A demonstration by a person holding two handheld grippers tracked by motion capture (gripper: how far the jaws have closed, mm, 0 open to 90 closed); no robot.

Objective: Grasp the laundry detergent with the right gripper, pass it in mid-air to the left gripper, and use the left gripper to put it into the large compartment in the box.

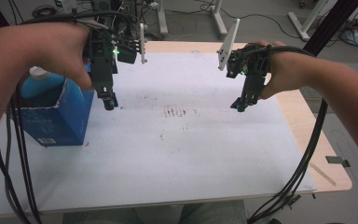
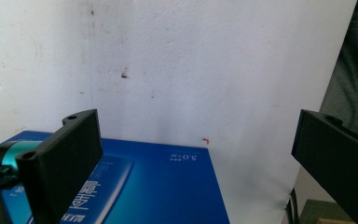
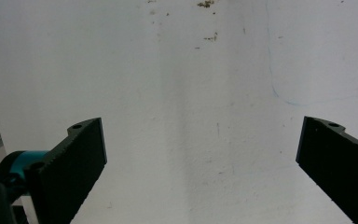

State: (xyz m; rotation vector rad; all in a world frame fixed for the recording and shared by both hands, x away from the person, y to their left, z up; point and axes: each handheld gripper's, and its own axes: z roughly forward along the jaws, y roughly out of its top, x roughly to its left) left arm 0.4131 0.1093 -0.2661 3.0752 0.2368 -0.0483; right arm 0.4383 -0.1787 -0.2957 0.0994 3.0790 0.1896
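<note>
A blue box (image 1: 56, 119) with white print stands open-topped at the left of the white sheet (image 1: 168, 154) covering the table, a white-capped bottle (image 1: 39, 80) poking from its torn mouth. Just right of it, above its upper corner, the left gripper (image 1: 110, 103) hangs nose-down with jaws spread wide and empty. Well apart across a smudged patch (image 1: 179, 113) mid-sheet, the right gripper (image 1: 239, 105) hovers over bare sheet, its jaws likewise wide and holding nothing.
</note>
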